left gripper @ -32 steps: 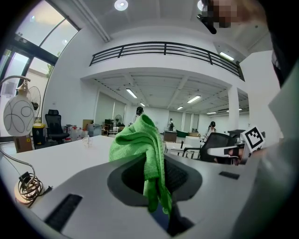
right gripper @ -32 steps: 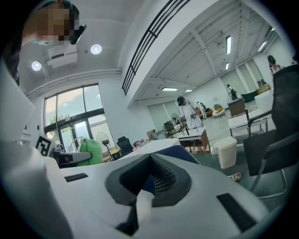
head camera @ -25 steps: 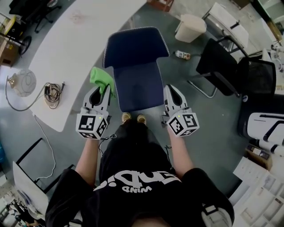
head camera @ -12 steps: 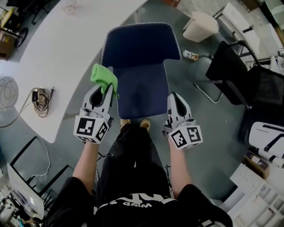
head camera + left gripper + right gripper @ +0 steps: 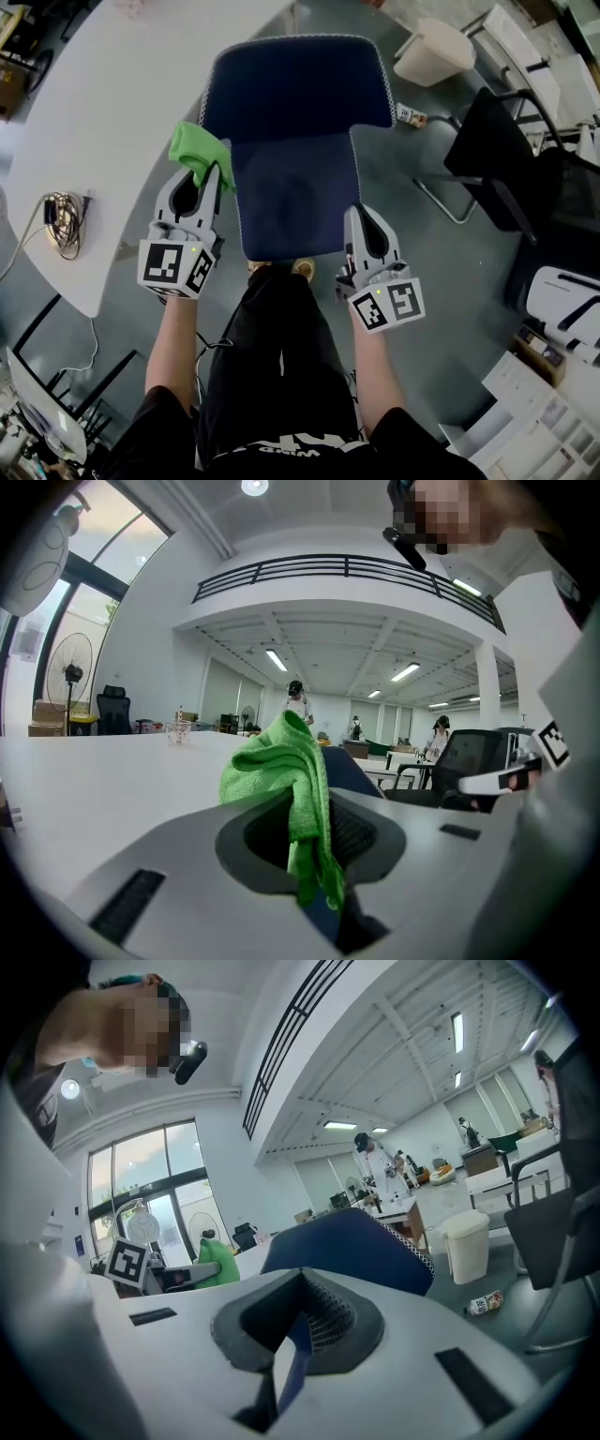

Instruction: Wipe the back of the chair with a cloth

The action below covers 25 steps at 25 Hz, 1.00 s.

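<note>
A dark blue chair (image 5: 295, 187) stands in front of the person, its back nearest to them. My left gripper (image 5: 217, 174) is shut on a green cloth (image 5: 199, 150) at the left edge of the chair back. In the left gripper view the cloth (image 5: 281, 771) bunches up above the jaws and hangs down between them. My right gripper (image 5: 360, 217) sits by the right edge of the chair back, shut with nothing in it. In the right gripper view the chair (image 5: 356, 1246) rises just beyond the jaws, and the cloth (image 5: 214, 1265) shows at the left.
A white curved table (image 5: 103, 112) runs along the left, with a coiled cable (image 5: 61, 211) on it. A white bin (image 5: 436, 52) and a bottle (image 5: 411, 115) are on the floor beyond the chair. Black chairs (image 5: 497, 155) stand to the right.
The person has come closer to the chair, which now fills more of the head view. The left gripper has carried the cloth a little forward along the chair's left edge. Both grippers stay shut.
</note>
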Motion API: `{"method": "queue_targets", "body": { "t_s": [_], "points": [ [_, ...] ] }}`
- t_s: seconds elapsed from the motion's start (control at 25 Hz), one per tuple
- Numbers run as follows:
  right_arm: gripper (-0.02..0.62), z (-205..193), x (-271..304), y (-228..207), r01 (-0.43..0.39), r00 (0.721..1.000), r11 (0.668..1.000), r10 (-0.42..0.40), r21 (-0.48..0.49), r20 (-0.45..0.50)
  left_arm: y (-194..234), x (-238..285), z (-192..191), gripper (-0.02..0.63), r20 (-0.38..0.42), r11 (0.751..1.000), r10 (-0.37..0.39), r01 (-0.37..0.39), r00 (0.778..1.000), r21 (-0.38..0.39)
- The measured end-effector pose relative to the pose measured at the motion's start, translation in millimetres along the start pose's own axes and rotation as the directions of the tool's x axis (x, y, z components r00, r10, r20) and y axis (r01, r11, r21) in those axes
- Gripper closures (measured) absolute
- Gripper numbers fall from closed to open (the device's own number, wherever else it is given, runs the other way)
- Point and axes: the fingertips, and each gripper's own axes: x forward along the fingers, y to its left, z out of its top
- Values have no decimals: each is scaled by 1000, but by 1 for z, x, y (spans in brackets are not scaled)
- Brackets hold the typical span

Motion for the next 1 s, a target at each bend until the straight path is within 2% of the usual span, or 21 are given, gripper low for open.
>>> {"method": "queue_targets", "body": {
  "t_s": [0.16,0.36,0.48,0.6,0.76,1.0],
  "points": [
    [598,-10,4,-2,-24,999,1000,24,-17,-34,17,22,-2,541,3,999,16,-16,1000,36],
    [598,-13,7,-17,-9,999,1000,8,-10,-42,40,51,-10,541,-14,999,33,-33,999,21],
    [598,-14,10,-22,3,999,1000,-3,0,-42,50,66,-16,541,-35,997,35,-32,999,67],
    [598,-19,10,-27,10,999,1000,-10,7,-49,52,85,-21,541,-61,993,22,-15,998,115],
    [598,-28,7,-37,36,998,999,-34,28,-56,49,109,-29,541,-84,991,3,8,996,131],
    [598,-38,5,-43,64,996,997,-61,49,-61,22,147,-35,541,-105,984,-76,92,992,154]
  ]
}}
